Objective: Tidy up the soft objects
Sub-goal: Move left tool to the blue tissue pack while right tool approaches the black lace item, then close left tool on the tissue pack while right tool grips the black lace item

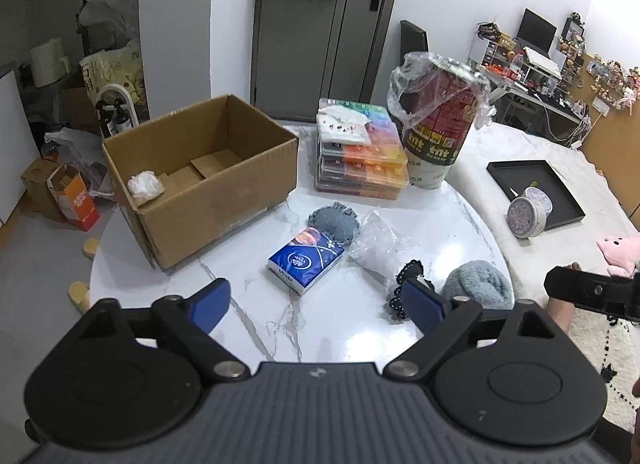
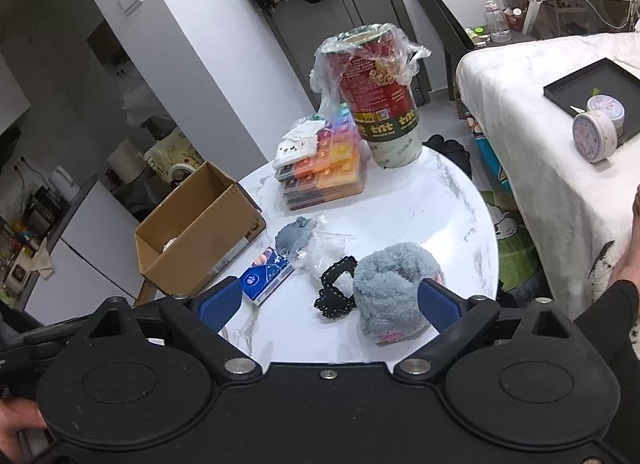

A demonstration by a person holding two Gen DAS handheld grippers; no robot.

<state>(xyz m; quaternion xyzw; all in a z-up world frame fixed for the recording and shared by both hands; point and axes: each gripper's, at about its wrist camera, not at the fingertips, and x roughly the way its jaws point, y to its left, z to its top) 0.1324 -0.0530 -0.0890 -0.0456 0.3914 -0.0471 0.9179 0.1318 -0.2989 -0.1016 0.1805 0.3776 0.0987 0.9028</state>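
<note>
Both claws wide open, holding nothing

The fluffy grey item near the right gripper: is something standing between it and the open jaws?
Nothing visible does. The fluffy grey item lies on the white table just ahead of the right gripper, whose jaws are open. The black lace piece lies beside it.

This is a lived-in home, a small flat's main room. A round marble-patterned table (image 1: 360,328) stands beside a bed with a white blanket (image 2: 532,136). Coats and plush things hang on the grey entrance door (image 1: 320,24). A desk (image 1: 536,92) with a monitor and keyboard sits against the far wall beside shelves of small figurines, and slippers (image 1: 80,292) lie on the floor.
</note>
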